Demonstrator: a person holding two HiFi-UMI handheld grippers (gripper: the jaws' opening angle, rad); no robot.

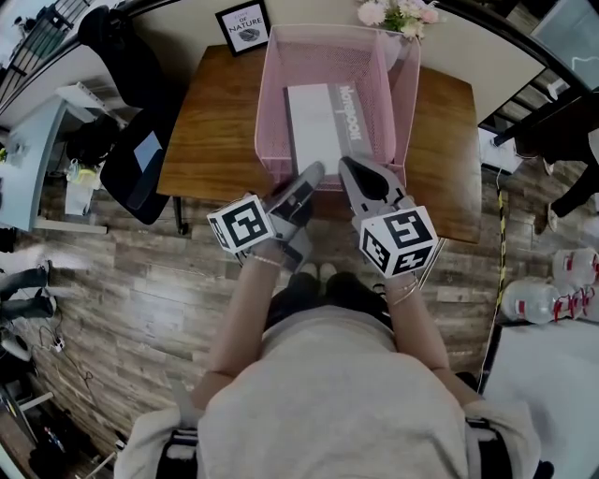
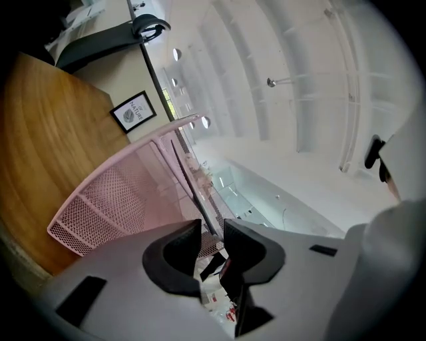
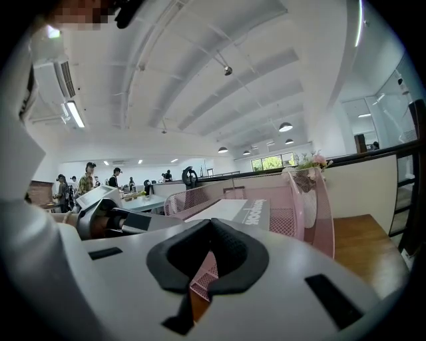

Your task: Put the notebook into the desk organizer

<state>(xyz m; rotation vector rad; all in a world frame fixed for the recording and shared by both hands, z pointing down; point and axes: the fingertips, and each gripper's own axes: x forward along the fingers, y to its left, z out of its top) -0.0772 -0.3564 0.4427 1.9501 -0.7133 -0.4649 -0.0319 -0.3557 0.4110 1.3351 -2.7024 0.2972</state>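
Note:
A pink mesh desk organizer [image 1: 271, 112] stands on the wooden table [image 1: 211, 131]. The white and grey notebook [image 1: 314, 117] lies flat inside it, also seen in the right gripper view [image 3: 233, 210]. My left gripper [image 1: 314, 171] is at the organizer's near wall [image 2: 113, 193]. It is open [image 2: 212, 226], with a narrow gap and nothing pinched. My right gripper [image 1: 348, 166] sits beside it at the same wall, shut [image 3: 210, 223] with its tips touching. Pink mesh [image 3: 200, 283] shows under the tips. Whether it is pinched cannot be told.
A framed print [image 1: 243, 26] and a flower bunch [image 1: 398, 14] stand at the table's back edge behind the organizer. A black chair [image 1: 140, 159] is at the table's left side. The floor below is wood plank, with water bottles [image 1: 538, 299] at the right.

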